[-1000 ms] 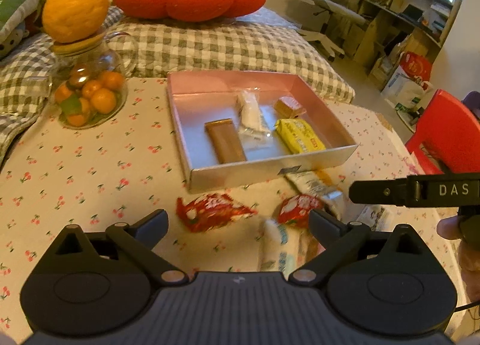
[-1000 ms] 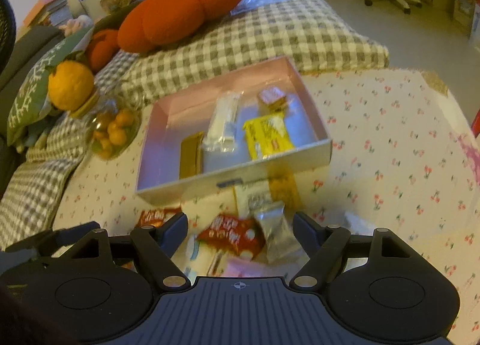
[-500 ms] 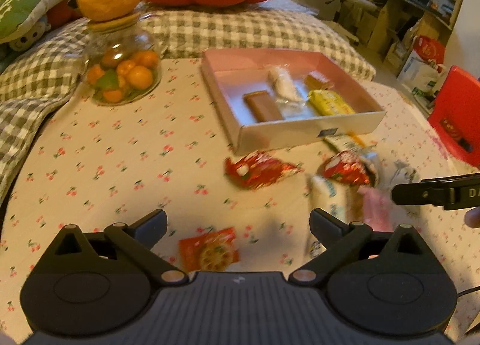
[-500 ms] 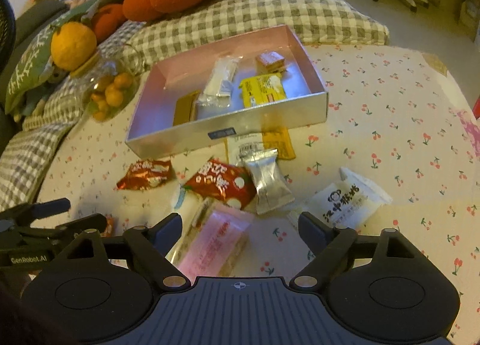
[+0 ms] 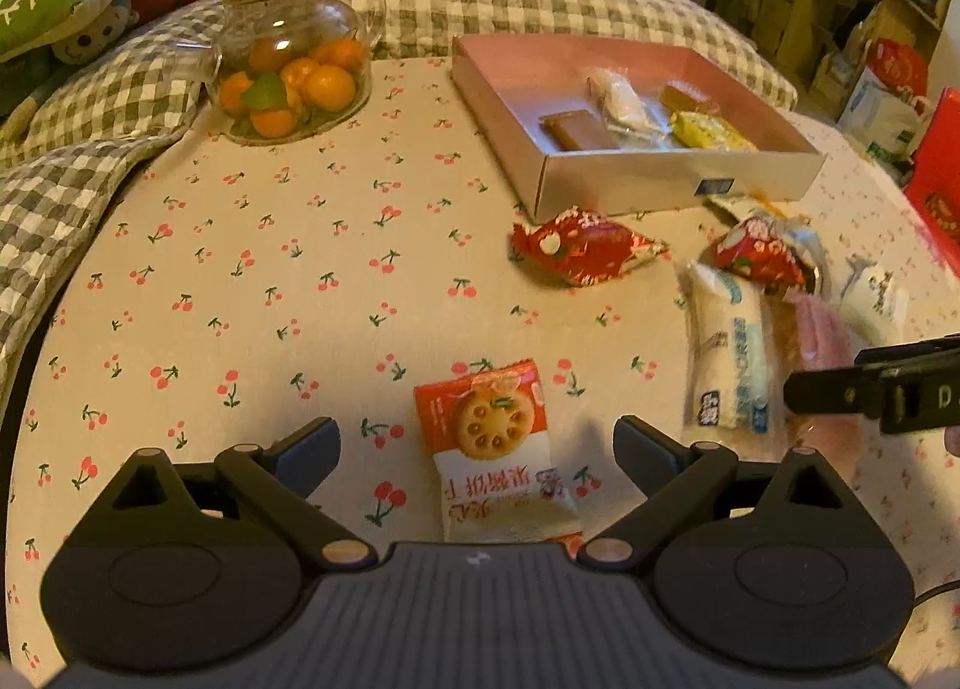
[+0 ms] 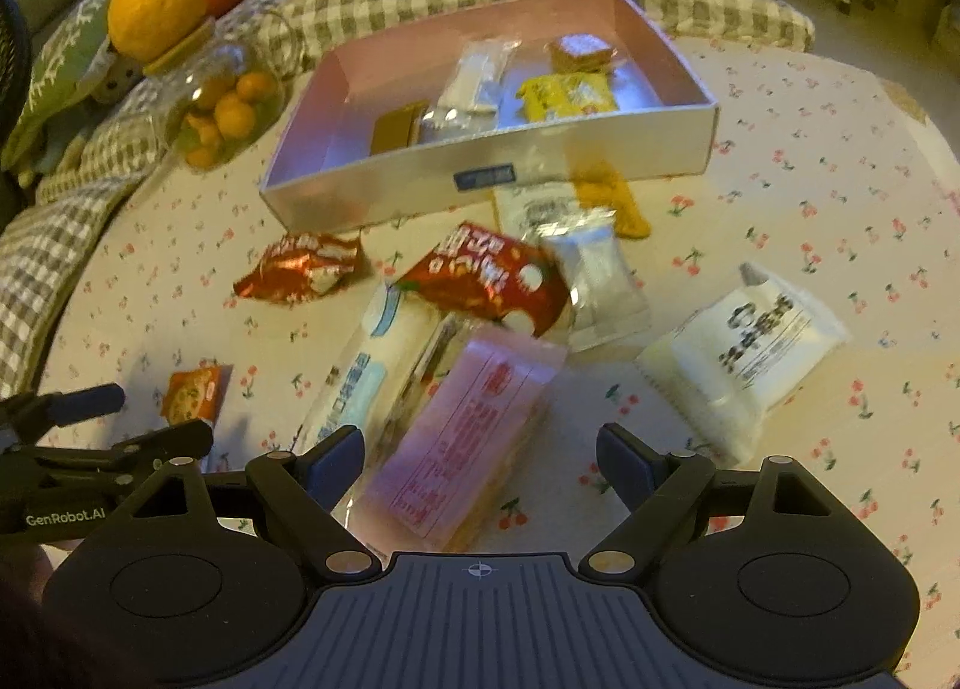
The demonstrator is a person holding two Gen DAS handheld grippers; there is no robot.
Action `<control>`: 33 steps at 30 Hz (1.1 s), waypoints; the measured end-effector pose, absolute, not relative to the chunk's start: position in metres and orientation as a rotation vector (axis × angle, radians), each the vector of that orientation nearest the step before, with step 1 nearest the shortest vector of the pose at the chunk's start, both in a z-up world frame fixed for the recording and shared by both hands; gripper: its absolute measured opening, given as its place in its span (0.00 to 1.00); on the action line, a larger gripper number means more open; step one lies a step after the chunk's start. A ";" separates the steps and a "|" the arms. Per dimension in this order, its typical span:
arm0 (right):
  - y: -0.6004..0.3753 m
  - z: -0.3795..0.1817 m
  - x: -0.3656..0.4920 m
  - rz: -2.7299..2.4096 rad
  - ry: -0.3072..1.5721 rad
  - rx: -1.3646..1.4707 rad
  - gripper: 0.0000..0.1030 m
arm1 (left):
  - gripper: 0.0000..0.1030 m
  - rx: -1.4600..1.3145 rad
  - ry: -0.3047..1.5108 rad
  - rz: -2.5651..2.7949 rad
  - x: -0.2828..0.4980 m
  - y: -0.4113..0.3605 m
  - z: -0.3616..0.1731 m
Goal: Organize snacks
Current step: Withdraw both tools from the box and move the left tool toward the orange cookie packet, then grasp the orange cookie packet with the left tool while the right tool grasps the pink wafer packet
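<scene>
Snacks strewn on cherry-print tablecloth [image 5: 252, 293], at six o'clock of pink box [image 6: 480, 173]. Left gripper [image 5: 477, 440] spread wide, just narrowing, straddling biscuit packet [image 5: 492, 449], untouched. Right gripper [image 6: 480, 452] wide, gripping nothing, over pink packet [image 6: 462, 437].

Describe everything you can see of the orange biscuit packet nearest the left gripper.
The biscuit packet is a small glossy plastic pouch, orange above with a round holed biscuit pictured, white below with red lettering. It lies flat and sealed on the cherry-print tablecloth, apart from the other snacks, between the left gripper's open fingers, which are not touching it.
</scene>
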State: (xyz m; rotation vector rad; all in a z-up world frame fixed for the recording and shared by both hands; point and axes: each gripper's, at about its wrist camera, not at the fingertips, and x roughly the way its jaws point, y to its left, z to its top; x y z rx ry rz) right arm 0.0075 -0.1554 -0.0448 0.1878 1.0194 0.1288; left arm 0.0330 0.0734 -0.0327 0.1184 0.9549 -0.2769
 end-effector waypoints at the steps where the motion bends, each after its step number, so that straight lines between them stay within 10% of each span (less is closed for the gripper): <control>1: -0.152 -0.046 0.005 0.128 1.009 0.163 0.85 | 0.94 0.126 0.953 -0.274 0.032 0.074 -0.035; 23: -0.147 -0.074 -0.042 0.187 0.768 -0.085 1.00 | 0.98 0.167 0.812 -0.345 0.006 0.094 -0.053; 33: -0.148 -0.075 -0.051 0.208 0.691 -0.081 0.92 | 0.67 0.133 0.789 -0.325 0.006 0.098 -0.050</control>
